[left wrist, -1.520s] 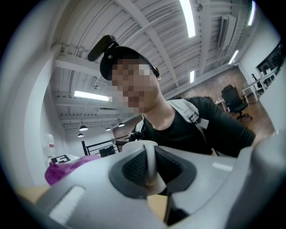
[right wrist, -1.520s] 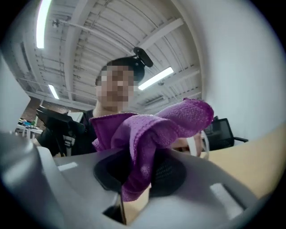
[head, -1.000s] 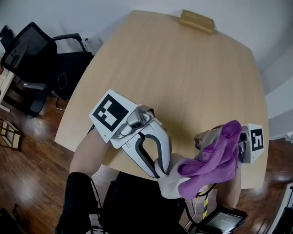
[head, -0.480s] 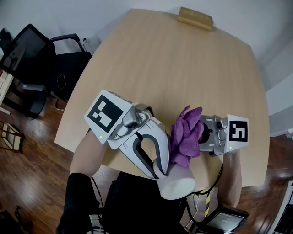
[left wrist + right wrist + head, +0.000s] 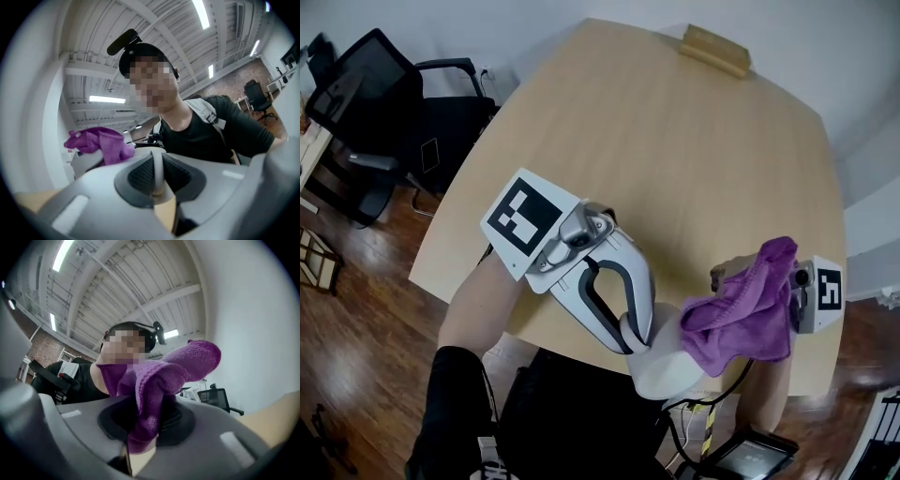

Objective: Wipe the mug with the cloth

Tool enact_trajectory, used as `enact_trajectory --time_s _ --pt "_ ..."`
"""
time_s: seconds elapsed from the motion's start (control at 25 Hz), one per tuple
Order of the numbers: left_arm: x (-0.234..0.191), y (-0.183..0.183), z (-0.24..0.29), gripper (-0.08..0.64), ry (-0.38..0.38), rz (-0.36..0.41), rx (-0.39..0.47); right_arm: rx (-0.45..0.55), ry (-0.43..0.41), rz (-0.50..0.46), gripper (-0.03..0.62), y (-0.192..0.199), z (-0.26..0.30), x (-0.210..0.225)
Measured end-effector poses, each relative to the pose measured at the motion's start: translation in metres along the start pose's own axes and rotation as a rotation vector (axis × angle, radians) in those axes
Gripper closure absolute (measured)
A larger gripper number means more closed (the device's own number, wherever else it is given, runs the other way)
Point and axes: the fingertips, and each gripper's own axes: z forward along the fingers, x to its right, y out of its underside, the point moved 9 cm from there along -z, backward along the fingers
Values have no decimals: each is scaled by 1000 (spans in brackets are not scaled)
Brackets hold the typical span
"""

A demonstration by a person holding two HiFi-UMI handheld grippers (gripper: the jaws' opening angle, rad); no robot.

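L gripper (image 5: 642,333) pinching the white mug (image 5: 666,370): jaws closed onto a thin white bit of it, rim or handle can't tell. Mug sits at 6 o'clock in head view, in the air just past the near edge of the table (image 5: 675,159), in front of the person's torso. R gripper (image 5: 147,425) clamped on the purple cloth (image 5: 741,319), a fold squeezed between the pads and the rest bunched up and hanging over the jaws. Cloth at 3 o'clock of the mug, its lower left corner lapping over the mug's side at about 2 o'clock. Grippers near each other, L one reaching in from 10 o'clock, R one from 3 o'clock. Wood block (image 5: 715,47) at table's far edge, 12 o'clock. Black office chair (image 5: 384,103) off the table at 10 o'clock
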Motion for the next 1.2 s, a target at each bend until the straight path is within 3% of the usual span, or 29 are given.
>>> enact_trajectory --time_s 0.16,0.36,0.44,0.52,0.64,0.72,0.88,0.96,1.08,1.2 --pt "-1 -2 1 494 -1 21 -11 -102 23 109 514 27 11 16" --pt "-1 3 0 494 12 5 -51 -383 238 114 514 59 16 44" --pt "-1 4 0 492 7 1 -59 -345 301 80 514 46 9 45" --pt "-1 4 0 492 6 2 -55 -206 318 20 514 22 0 38" --pt "-1 7 0 492 2 -2 -52 38 252 -84 514 -10 -3 20" --pt "-1 9 0 492 -7 -11 -52 64 193 -124 514 -13 8 11" --pt "-1 10 1 494 -23 -17 -56 -140 136 -103 514 15 37 10" --pt "-1 11 0 494 -20 -17 -64 -186 145 -72 514 25 38 15" --pt "0 11 -1 494 -25 -25 -50 -265 196 -73 515 34 31 21" --pt "-1 8 -1 492 -34 -20 -15 -421 273 -81 515 51 20 31"
